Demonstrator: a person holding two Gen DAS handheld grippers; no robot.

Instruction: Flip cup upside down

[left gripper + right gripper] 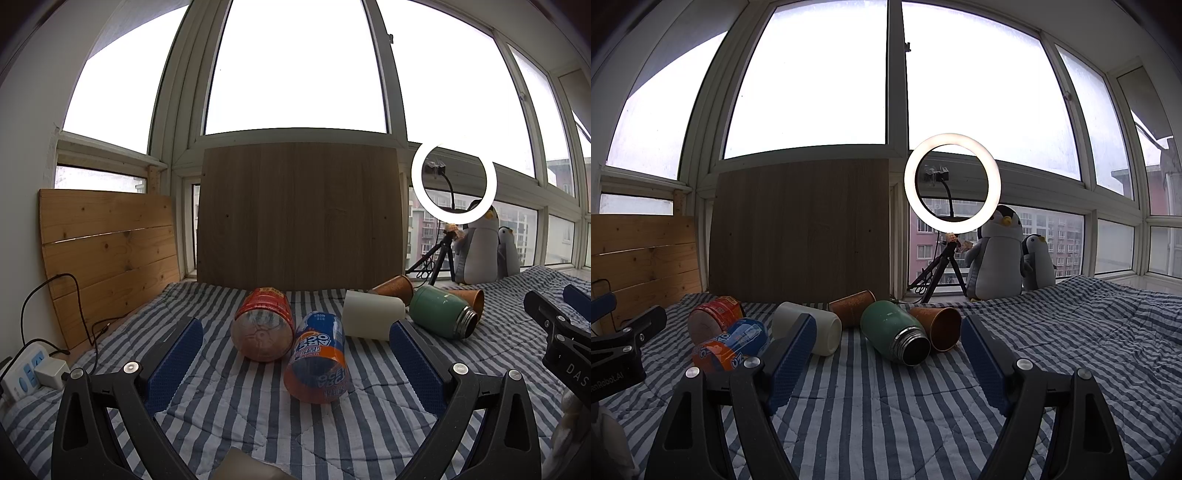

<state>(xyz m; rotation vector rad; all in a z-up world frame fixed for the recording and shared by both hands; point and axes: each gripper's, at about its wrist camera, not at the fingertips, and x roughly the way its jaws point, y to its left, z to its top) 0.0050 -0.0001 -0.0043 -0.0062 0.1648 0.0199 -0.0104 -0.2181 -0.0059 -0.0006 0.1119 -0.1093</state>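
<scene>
The left tongs [295,354] and right tongs [888,350] both stand spread, pinching nothing. Ahead of them, on the striped blue-and-white quilt [886,413], every vessel lies on its side. The green metal flask-cup [894,332] lies just ahead of the right tongs, the nearer pair by my judgement, long axis slanting toward them, threaded mouth nearest. Count: one green cup, one white plastic cup [812,326], two brown paper cups [938,326], two cut plastic bottle cups [264,328].

A blue-and-white striped quilted bedspread [886,406] carries everything. On their sides toward twelve o'clock lie a red-labelled plastic bottle [714,317], an orange-and-blue labelled bottle [731,345], a white cylindrical cup [809,330], two brown paper cups [940,326] and a green metal flask [892,332]. A white power strip [24,371] sits at nine o'clock.
</scene>
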